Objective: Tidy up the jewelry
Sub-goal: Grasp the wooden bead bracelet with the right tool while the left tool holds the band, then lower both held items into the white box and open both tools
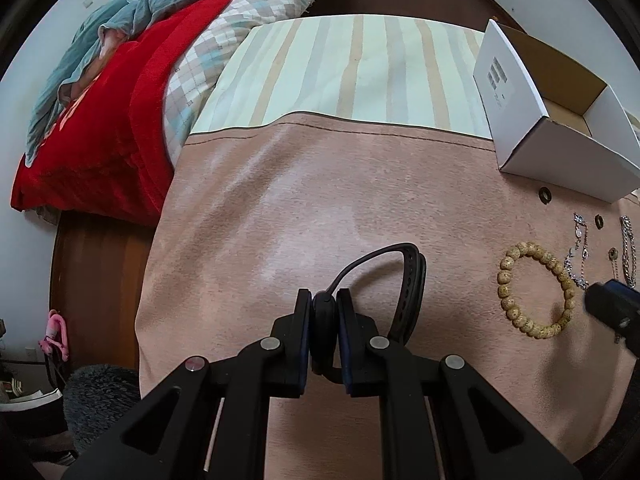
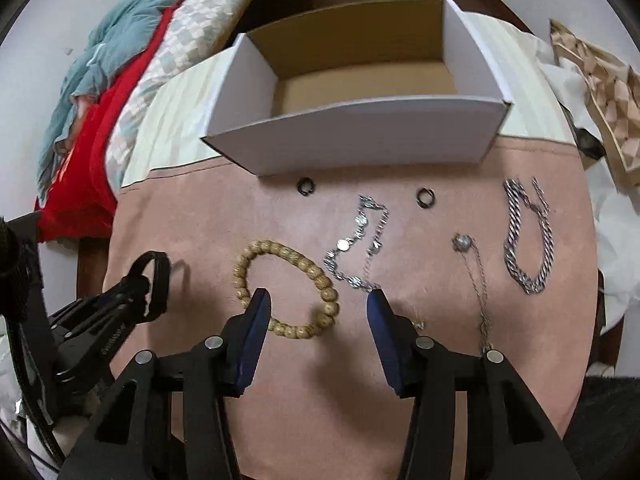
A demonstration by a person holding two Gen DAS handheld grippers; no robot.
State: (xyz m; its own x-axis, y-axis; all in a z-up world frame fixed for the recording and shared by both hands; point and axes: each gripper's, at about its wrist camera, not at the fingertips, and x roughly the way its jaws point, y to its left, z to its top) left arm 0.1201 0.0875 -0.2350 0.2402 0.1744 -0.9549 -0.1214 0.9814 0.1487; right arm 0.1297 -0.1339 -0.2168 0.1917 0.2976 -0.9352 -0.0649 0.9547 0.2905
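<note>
My left gripper [image 1: 324, 312] is pinched on the body of a black wristband [image 1: 404, 280], whose strap loops up above the pink mat [image 1: 280, 200]. My right gripper [image 2: 316, 304] is spread wide, its fingers straddling one side of the wooden bead bracelet [image 2: 288, 284] lying flat on the mat. Beyond lie a silver charm chain [image 2: 360, 240], a pendant necklace [image 2: 472, 272], a heavy link chain [image 2: 528, 236] and two dark rings [image 2: 306, 187], all outside the white box [image 2: 360, 128]. The box floor in view is bare, so I judge sorting barely begun. The pendant chain's lower end disappears behind my right finger; the box's near inner corner is hidden.
</note>
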